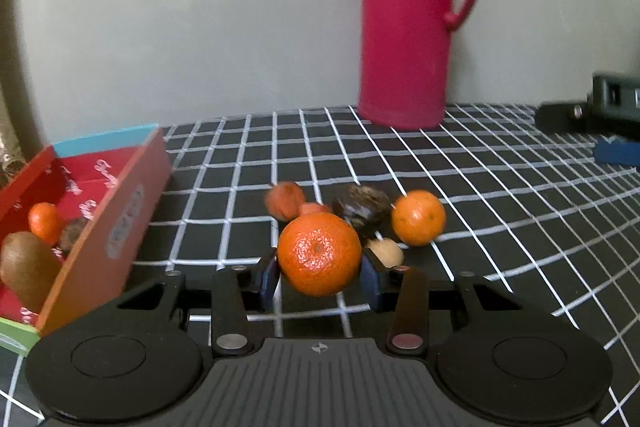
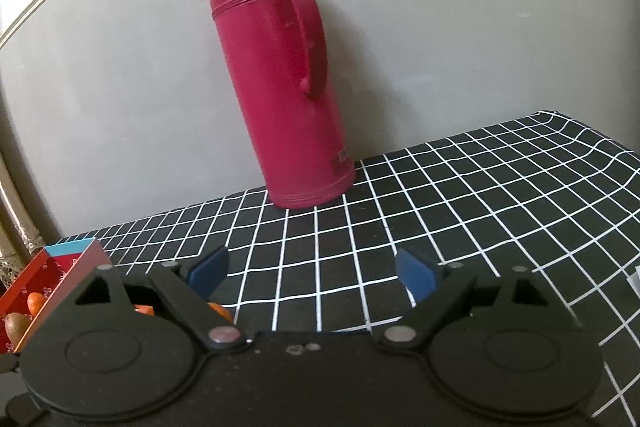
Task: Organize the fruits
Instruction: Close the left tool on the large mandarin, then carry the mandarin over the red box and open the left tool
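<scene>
My left gripper is shut on a large orange mandarin, its blue pads pressing both sides, just above the checked cloth. Behind it lie a second mandarin, a dark brown fruit, a pale nut-like fruit and two small reddish fruits. The red cardboard box at the left holds a kiwi, a small mandarin and a dark fruit. My right gripper stands open above bare cloth with nothing between its fingers. The box shows at its left.
A tall pink thermos stands at the back against the grey wall, also the thermos in the right wrist view. The black checked tablecloth covers the table. The other gripper's dark body is at the right edge.
</scene>
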`<state>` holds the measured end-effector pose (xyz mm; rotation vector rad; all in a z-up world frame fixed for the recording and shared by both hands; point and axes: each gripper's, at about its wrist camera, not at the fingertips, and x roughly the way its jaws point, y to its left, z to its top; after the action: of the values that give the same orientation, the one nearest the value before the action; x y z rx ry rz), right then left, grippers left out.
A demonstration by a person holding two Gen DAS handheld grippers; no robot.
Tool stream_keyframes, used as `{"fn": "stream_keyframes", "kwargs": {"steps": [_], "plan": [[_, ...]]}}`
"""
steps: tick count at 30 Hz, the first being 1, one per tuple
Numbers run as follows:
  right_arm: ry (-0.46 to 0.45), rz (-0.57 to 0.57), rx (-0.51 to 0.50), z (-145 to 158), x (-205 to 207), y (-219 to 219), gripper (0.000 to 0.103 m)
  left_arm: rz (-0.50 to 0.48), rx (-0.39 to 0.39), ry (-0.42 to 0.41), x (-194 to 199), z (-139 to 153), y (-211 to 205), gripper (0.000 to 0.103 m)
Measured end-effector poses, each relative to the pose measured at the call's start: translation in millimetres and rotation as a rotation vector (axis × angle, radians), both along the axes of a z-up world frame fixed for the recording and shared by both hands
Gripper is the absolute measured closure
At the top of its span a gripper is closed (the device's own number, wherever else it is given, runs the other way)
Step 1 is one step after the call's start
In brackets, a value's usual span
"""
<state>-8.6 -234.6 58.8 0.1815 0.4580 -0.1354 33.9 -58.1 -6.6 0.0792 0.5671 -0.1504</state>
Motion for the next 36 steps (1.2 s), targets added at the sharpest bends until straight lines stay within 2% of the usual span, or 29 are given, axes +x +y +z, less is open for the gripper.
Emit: {"fn": "stream_keyframes", "kwargs": {"steps": [10, 15, 20, 26, 30, 36], "plan": [[0.003, 0.059, -0.003, -1, 12, 26, 0.013, 0.171, -0.051, -0.076, 0, 33, 66, 0.06], [0.007, 0.091, -0.004, -2, 20, 43, 0.013, 0.289, -0.072, -0.086, 3, 39, 109, 0.06], [0.007, 0.12, -0.003, -3, 26, 58, 0.013, 0.362, -0.084, -0.064, 18, 41, 137, 0.06], [0.01, 0.124, -0.005, -6, 31, 63, 0.013, 0.37, -0.068, -0.049, 42, 41, 144, 0.06], [0.016, 0.125, -0.006, -9, 36, 65, 0.013, 0.376, -0.076, 0.005, 64, 32, 145, 0.06], [0.033, 0.131, -0.004, -17, 45, 68, 0.013, 0.373, -0.073, 0.042, 86, 24, 143, 0.06]]}}
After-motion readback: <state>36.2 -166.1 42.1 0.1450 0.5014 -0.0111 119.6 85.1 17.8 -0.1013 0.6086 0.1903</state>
